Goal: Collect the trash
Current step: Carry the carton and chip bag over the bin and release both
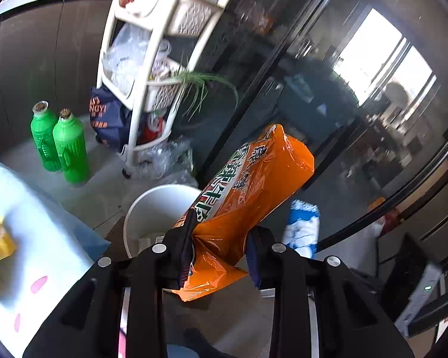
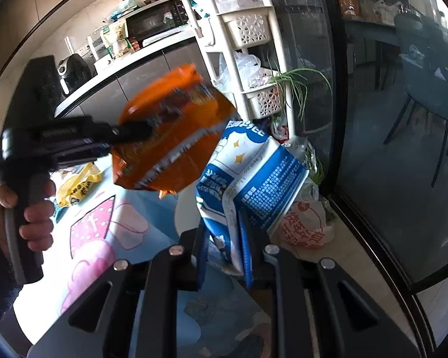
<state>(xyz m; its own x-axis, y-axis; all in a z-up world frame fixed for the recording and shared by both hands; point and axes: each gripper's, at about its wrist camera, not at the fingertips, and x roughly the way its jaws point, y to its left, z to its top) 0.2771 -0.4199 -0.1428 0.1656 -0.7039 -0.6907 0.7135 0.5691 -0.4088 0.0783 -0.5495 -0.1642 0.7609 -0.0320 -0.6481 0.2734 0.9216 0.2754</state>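
My left gripper [image 1: 221,250] is shut on an orange snack bag [image 1: 248,191] and holds it in the air above a white trash bin [image 1: 152,208] on the floor. The orange bag [image 2: 170,137] and the left gripper [image 2: 134,131] also show in the right wrist view, blurred. My right gripper [image 2: 224,250] is shut on a blue and white wrapper [image 2: 254,179], which also shows in the left wrist view [image 1: 301,226] to the right of the orange bag. A yellow wrapper [image 2: 77,185] lies on the blue tablecloth [image 2: 116,232].
Two green bottles [image 1: 59,143] stand on the floor by a white shelf rack [image 1: 152,68] holding plastic bags. A dark glass door [image 1: 328,89] runs along the right. An orange-printed plastic bag [image 2: 307,223] lies on the floor by the door. A kitchen counter [image 2: 128,56] is behind.
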